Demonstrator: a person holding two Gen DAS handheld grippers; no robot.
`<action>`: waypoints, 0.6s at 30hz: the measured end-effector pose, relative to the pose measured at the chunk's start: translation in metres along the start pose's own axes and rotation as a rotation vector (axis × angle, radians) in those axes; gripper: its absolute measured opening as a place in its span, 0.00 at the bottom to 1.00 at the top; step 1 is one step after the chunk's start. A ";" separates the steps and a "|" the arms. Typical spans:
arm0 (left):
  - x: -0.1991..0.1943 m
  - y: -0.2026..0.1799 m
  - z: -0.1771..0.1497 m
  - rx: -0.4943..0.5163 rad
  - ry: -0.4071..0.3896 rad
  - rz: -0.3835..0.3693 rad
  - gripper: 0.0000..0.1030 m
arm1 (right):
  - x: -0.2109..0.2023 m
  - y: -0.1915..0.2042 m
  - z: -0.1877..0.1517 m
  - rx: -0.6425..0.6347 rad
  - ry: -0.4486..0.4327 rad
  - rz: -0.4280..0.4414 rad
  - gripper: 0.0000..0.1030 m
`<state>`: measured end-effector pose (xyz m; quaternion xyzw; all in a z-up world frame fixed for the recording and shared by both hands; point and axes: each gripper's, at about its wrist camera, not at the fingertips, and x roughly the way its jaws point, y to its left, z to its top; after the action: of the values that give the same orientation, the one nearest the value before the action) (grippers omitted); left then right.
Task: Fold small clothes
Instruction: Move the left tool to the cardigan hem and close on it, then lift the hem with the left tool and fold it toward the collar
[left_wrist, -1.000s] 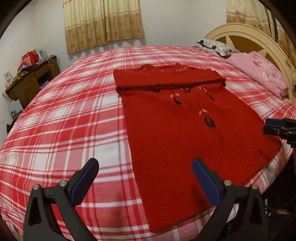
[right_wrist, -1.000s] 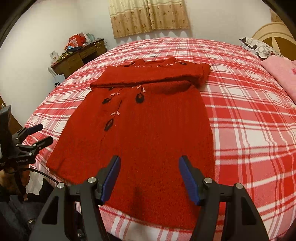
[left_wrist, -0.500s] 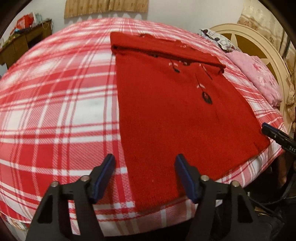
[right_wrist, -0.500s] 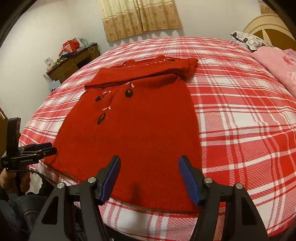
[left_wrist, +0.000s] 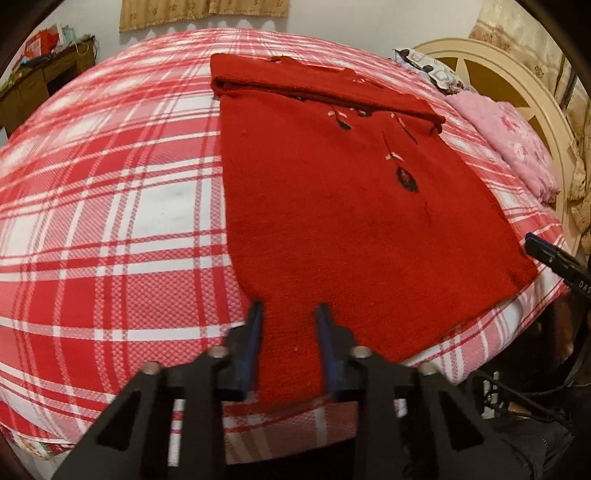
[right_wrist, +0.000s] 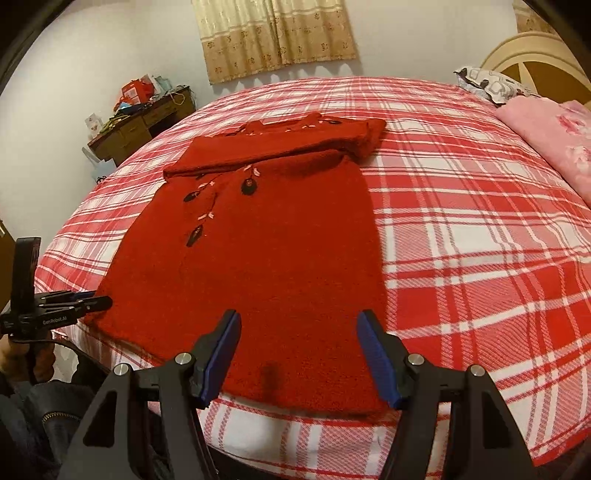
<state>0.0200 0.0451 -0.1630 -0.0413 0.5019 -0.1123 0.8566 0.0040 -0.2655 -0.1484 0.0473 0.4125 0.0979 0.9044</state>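
Your left gripper (left_wrist: 288, 332) sits at the bottom centre of its frame, blue-padded fingers (left_wrist: 253, 343) narrowed around the near hem corner of the red knitted sweater with dark leaf embroidery (left_wrist: 325, 206), though you can't tell whether they've pinched it yet. That sweater lies flat across the bed with the red-and-white plaid cover (left_wrist: 110, 206), its top folded over toward the upper middle. Your right gripper (right_wrist: 301, 350) hovers at the bottom centre of its own frame, fingers wide apart above the hem, gripping nothing.
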 end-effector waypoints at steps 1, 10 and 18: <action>-0.001 -0.001 0.001 0.008 -0.005 0.004 0.14 | -0.001 -0.004 -0.001 0.007 0.000 -0.005 0.64; -0.034 0.004 0.009 0.033 -0.112 -0.014 0.09 | -0.011 -0.029 -0.019 0.070 0.019 -0.010 0.64; -0.013 0.007 0.003 0.030 -0.061 -0.001 0.09 | 0.010 -0.030 -0.028 0.107 0.086 0.057 0.31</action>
<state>0.0172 0.0546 -0.1513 -0.0319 0.4740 -0.1190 0.8719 -0.0071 -0.2925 -0.1789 0.1028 0.4543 0.1033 0.8788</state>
